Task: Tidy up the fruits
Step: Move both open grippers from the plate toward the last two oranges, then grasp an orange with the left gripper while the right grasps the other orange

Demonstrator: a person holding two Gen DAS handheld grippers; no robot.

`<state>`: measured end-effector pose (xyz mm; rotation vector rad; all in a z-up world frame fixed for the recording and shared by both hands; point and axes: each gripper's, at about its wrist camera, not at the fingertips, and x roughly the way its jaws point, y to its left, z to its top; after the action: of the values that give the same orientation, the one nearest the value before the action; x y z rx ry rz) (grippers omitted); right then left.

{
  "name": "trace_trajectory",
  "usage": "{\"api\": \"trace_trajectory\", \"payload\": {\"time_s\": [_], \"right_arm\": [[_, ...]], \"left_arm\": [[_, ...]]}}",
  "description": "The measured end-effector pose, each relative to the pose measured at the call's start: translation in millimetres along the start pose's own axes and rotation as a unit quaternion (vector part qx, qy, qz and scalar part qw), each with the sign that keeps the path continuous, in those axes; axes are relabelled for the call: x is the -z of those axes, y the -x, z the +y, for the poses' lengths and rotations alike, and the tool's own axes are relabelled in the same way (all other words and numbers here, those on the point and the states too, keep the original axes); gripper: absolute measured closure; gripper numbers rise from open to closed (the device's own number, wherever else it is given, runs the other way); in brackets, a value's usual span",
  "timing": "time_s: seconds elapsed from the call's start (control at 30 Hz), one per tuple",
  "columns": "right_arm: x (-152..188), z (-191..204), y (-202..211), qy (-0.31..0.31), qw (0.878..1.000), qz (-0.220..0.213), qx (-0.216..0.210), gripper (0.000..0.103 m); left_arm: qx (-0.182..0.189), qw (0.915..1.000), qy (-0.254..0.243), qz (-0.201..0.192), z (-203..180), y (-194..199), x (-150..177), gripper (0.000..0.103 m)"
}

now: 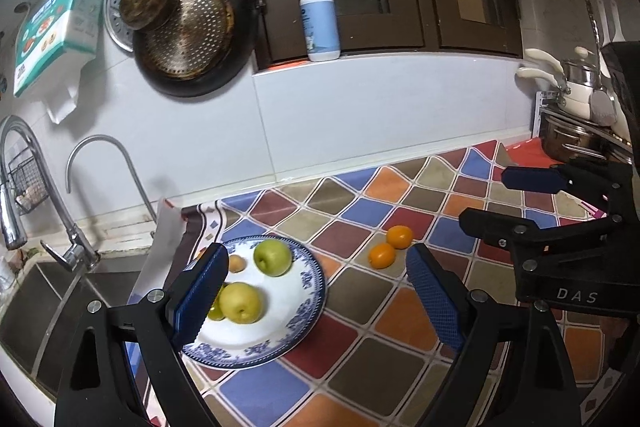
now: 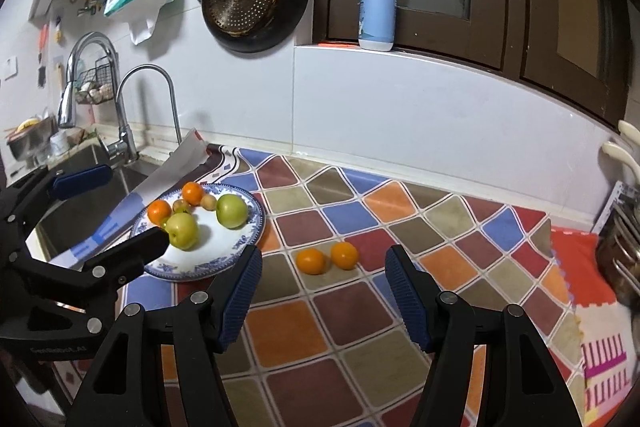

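A blue-and-white plate (image 1: 296, 327) (image 2: 248, 239) sits on the checkered counter mat near the sink. It holds two green apples (image 1: 273, 257) (image 2: 231, 211), (image 1: 240, 303) (image 2: 182, 230), two oranges (image 2: 192, 193), (image 2: 159, 211) and small fruits (image 2: 208, 203). Two more oranges (image 1: 399, 236) (image 2: 345, 255), (image 1: 381, 255) (image 2: 310, 261) lie on the mat right of the plate. My left gripper (image 1: 316, 291) is open and empty above the plate's right edge. My right gripper (image 2: 322, 291) is open and empty, just in front of the two loose oranges.
The sink (image 1: 48, 307) and faucets (image 2: 124, 115) lie left of the plate. Pans (image 1: 188, 27) hang on the wall. A pump bottle (image 1: 320, 19) stands on the window ledge. Pots (image 1: 576, 131) sit at the far right.
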<state>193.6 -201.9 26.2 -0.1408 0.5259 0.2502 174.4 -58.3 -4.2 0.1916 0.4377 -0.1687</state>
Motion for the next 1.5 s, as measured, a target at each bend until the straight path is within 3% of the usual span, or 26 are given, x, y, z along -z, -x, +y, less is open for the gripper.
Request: {"api": "trace_trajectory", "payload": {"time_s": [0.27, 0.5, 1.07, 1.5], "right_arm": [[0, -16, -20, 0.045, 0.999, 0.01, -0.015, 0.039], [1, -29, -46, 0.057, 0.998, 0.018, -0.037, 0.039], [17, -42, -129, 0.071, 0.992, 0.078, -0.068, 0.041], [25, -48, -174, 0.066, 0.986, 0.113, -0.104, 0.053]], "left_arm": [[0.005, 0.9998, -0.02, -0.006, -22, -21, 0, 0.012], [0.019, 0.9989, -0.041, 0.013, -33, -55, 0, 0.013], [0.072, 0.9921, -0.054, 0.087, -39, -140, 17, 0.033], [0.127, 0.9803, -0.049, 0.144, -43, -181, 22, 0.049]]}}
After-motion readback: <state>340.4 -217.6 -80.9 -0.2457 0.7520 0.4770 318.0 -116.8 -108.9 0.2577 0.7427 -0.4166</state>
